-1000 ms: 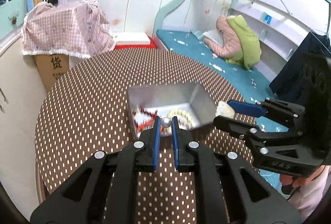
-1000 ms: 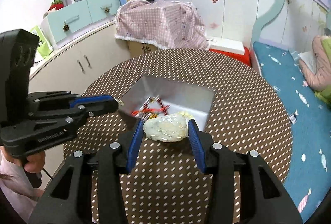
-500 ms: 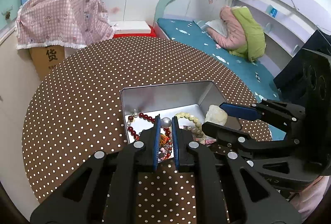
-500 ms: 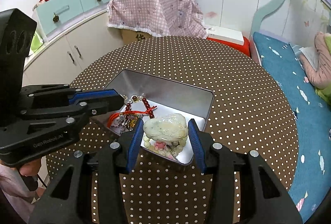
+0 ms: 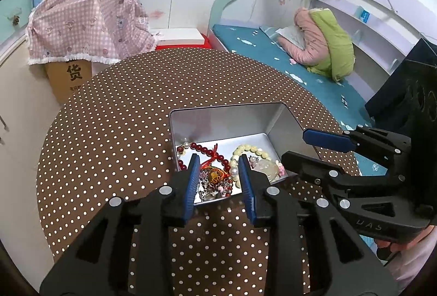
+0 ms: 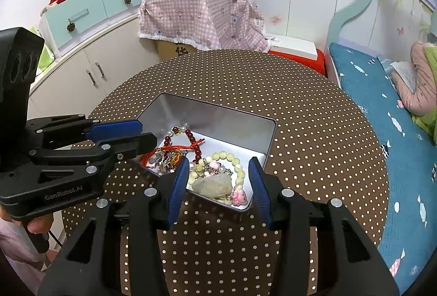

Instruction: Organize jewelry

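Note:
A silver metal tin (image 5: 226,115) (image 6: 215,114) stands on the brown dotted round table (image 5: 114,126) (image 6: 314,115). It holds a dark red bead bracelet (image 5: 204,149) (image 6: 191,137), a pale yellow bead bracelet (image 5: 250,149) (image 6: 226,156), a red-corded charm (image 5: 215,175) and a pale jade pendant (image 6: 211,186) (image 5: 266,167). My left gripper (image 5: 218,167) is open and empty over the tin's near edge. My right gripper (image 6: 218,173) is open and empty just above the jade pendant. Each gripper shows in the other's view, the right gripper (image 5: 311,147) and the left gripper (image 6: 144,133).
A box under pink checked cloth (image 5: 87,25) (image 6: 202,14) stands beyond the table. A bed with blue cover (image 5: 286,61) (image 6: 382,110) lies to the right. White cupboards (image 6: 90,69) are on the left.
Both grippers have opened. The left let go of a silver bead and the right let go of the jade pendant, which now lies in the tin. Both hover lower over the tin.

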A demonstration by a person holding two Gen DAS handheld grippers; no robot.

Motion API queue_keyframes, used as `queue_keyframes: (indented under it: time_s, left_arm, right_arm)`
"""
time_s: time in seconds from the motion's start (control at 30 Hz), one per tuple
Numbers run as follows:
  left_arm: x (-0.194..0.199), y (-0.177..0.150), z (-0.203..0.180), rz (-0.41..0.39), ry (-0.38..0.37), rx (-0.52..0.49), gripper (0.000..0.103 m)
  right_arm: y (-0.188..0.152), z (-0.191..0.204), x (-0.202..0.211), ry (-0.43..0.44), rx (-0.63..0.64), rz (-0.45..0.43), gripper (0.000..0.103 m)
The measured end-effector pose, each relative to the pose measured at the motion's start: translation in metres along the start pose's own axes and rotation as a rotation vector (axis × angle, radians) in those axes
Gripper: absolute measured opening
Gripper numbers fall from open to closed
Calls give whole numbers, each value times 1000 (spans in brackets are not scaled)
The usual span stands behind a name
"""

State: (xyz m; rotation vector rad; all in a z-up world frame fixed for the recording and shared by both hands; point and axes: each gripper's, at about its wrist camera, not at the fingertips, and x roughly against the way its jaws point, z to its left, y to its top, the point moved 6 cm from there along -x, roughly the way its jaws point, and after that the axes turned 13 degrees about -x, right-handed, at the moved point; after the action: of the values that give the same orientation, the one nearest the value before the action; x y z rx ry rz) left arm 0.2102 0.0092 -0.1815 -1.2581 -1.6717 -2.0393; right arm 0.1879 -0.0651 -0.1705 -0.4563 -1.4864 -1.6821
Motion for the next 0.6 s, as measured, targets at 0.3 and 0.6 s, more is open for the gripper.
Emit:
queue_keyframes:
  time_s: [0.3,0.6]
  left_arm:
    - [20,-4,-5,-23,30,-6,45]
    - [55,-8,-10,-74,90,-17,72]
  right_arm:
    - [-3,8,18,-3,1,-34,47]
    - [-10,9,44,-50,-27,-92,85]
